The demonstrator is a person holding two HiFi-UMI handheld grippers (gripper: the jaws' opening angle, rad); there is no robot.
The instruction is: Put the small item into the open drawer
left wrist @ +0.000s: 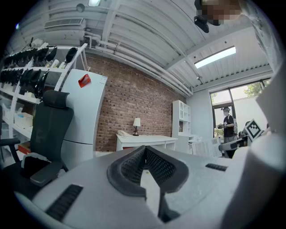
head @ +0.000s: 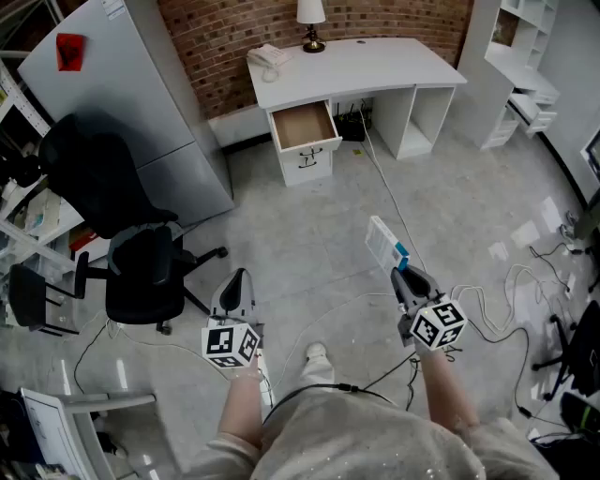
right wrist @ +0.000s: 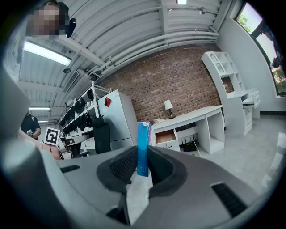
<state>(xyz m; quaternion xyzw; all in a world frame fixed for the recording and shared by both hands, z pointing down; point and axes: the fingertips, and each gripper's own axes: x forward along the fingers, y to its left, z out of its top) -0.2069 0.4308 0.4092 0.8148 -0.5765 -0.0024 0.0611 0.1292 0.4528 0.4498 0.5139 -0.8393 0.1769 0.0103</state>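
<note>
A small blue-and-white box (head: 386,244) stands upright between the jaws of my right gripper (head: 401,272), which is shut on its lower end; the box (right wrist: 143,138) rises above that gripper (right wrist: 142,157) in the right gripper view. The open drawer (head: 305,125), wood-lined and empty, sticks out of the white desk (head: 375,61) far ahead by the brick wall; the drawer (right wrist: 164,136) also shows beyond the box. My left gripper (head: 236,283) hangs at my lower left over the floor. Its jaws (left wrist: 145,148) meet at the tips with nothing between them.
A black office chair (head: 141,258) stands at the left beside a grey cabinet (head: 131,103). On the desk are a lamp (head: 310,19) and a phone (head: 270,56). White shelving (head: 525,66) stands at the right. Cables (head: 487,300) trail over the floor.
</note>
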